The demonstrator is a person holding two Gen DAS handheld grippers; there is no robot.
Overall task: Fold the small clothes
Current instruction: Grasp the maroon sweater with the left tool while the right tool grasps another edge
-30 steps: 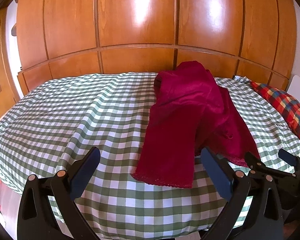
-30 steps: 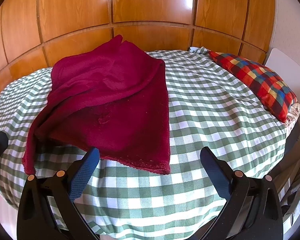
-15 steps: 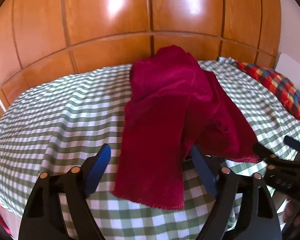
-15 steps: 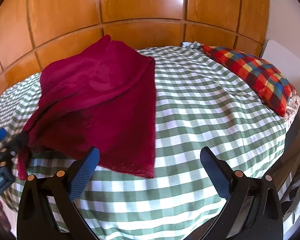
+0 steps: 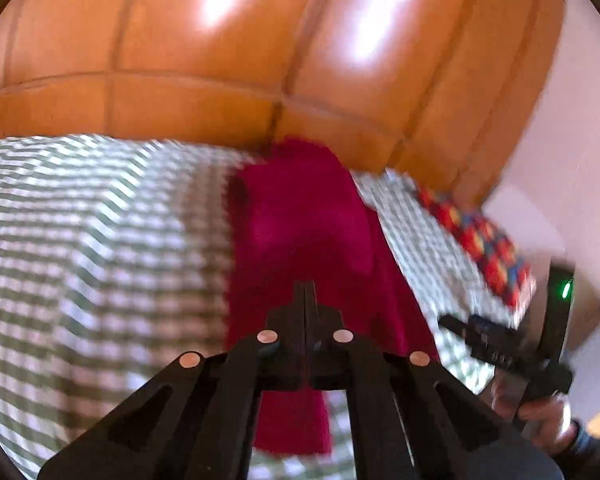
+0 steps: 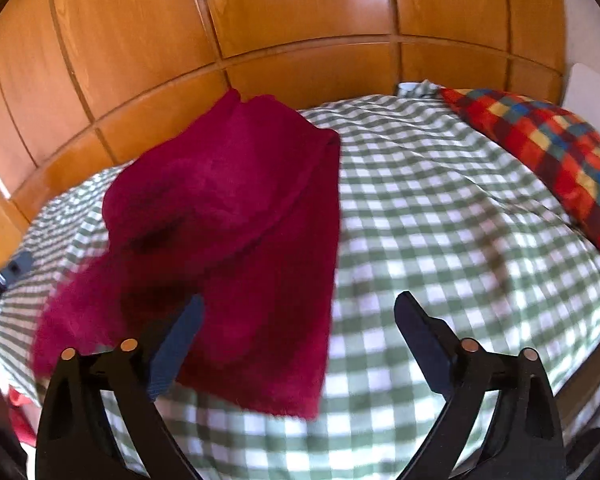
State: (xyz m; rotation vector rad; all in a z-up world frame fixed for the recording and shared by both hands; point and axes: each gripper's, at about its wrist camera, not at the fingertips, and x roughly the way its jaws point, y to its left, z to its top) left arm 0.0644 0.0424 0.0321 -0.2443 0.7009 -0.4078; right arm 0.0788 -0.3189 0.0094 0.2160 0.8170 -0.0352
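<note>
Now the left gripper [image 5: 305, 300] pinches the rumpled crimson garment [image 6: 236, 240]; the right gripper [image 6: 300, 332] gapes wide.

Bright daylight. Two white glare patches sat on the wooden panels [image 5: 260, 60] at upper centre of left view. Left view was heavily motion-blurred; right view sharper. Fisheye bending, dark corners.

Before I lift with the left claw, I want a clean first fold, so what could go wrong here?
1. The left claw looks shut on the red garment near one edge; lifting may drag the bunched layers into a heap.
2. The right claw is open, holding nothing, so the garment could swing off the checked bedspread.
</note>
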